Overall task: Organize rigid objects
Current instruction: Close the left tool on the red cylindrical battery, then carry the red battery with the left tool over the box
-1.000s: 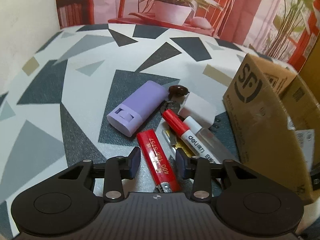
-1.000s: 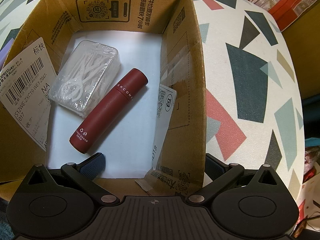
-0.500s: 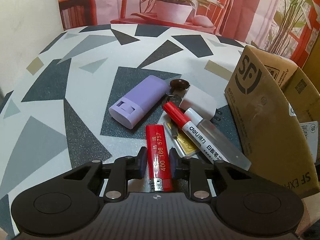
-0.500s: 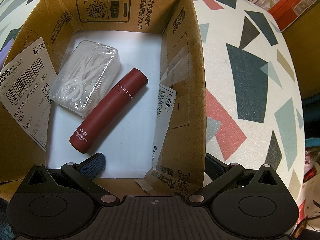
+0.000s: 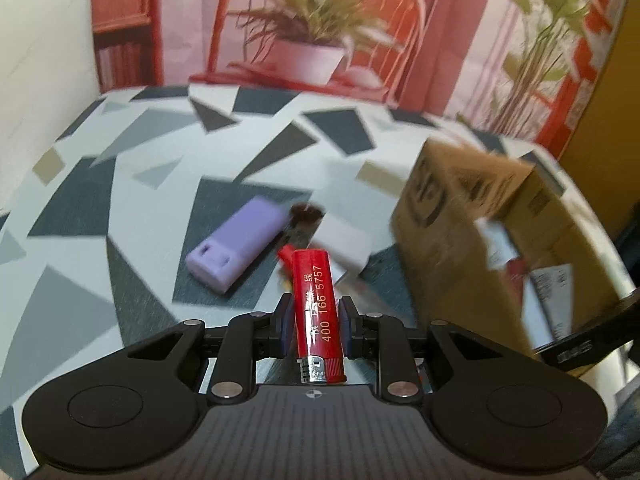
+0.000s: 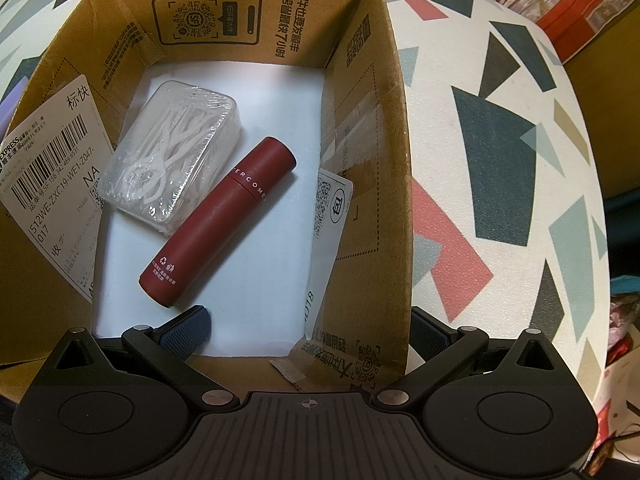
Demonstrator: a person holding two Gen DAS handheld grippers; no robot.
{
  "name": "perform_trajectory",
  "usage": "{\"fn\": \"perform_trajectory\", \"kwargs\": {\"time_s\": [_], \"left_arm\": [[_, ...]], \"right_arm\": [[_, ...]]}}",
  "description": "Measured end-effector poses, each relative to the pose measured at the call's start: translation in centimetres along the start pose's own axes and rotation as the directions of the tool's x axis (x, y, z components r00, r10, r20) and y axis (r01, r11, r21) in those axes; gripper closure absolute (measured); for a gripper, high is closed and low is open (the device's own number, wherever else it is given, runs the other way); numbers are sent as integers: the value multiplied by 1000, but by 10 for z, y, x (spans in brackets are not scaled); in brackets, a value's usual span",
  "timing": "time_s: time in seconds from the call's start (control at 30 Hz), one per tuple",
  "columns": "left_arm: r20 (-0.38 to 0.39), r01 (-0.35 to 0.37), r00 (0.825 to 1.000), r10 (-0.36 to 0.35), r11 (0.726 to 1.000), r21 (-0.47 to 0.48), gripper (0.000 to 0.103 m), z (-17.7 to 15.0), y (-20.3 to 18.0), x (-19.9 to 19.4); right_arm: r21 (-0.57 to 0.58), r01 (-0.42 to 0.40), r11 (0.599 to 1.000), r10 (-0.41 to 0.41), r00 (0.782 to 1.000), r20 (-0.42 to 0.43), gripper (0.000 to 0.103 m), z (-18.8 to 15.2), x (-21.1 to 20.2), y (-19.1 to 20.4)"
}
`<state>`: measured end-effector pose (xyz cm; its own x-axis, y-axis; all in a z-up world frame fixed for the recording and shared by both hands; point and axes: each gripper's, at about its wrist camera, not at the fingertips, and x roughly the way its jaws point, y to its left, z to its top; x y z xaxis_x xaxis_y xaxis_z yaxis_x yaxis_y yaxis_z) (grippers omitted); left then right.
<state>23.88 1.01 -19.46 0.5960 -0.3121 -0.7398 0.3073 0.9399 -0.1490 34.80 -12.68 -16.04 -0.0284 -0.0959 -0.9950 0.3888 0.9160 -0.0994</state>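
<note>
My left gripper [image 5: 315, 318] is shut on a red lighter [image 5: 316, 288], which is held off the patterned table [image 5: 120, 200], metal end toward the camera. Below and beyond it lie a purple case [image 5: 236, 248], a white plug block [image 5: 344, 240] and the red cap of a marker [image 5: 285, 256], all blurred. The cardboard box [image 5: 460, 220] stands to the right. My right gripper [image 6: 310, 326] hangs open over the cardboard box [image 6: 368, 160], one finger inside it and one outside its right wall. A dark red tube [image 6: 220, 224] and a clear pack of floss picks [image 6: 172, 152] lie in the box.
A small dark brown object [image 5: 306, 213] sits behind the plug block. Shipping labels cling to the box's inner walls [image 6: 52, 168]. A wall with a picture of a plant and red chair [image 5: 312, 52] rises behind the table. The table edge drops off at right [image 6: 600, 240].
My left gripper closed on the red lighter and lifted it off the table, leaving the other items below. The right gripper has not moved.
</note>
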Motion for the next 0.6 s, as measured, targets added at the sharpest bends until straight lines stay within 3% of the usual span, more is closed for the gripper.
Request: {"fn": "perform_trajectory", "kwargs": {"time_s": [0.23, 0.37, 0.6], "left_arm": [[71, 160, 984, -164, 985, 62, 79, 27, -14, -19], [74, 259, 961, -266, 962, 87, 79, 43, -28, -25], [27, 361, 928, -371, 915, 180, 78, 43, -61, -15]], "right_arm": [[-1, 2, 1000, -2, 1000, 0, 0, 1, 0, 1], [-1, 1, 1000, -1, 1000, 0, 0, 1, 1, 0], [-5, 6, 1000, -6, 1000, 2, 0, 1, 1, 0]]}}
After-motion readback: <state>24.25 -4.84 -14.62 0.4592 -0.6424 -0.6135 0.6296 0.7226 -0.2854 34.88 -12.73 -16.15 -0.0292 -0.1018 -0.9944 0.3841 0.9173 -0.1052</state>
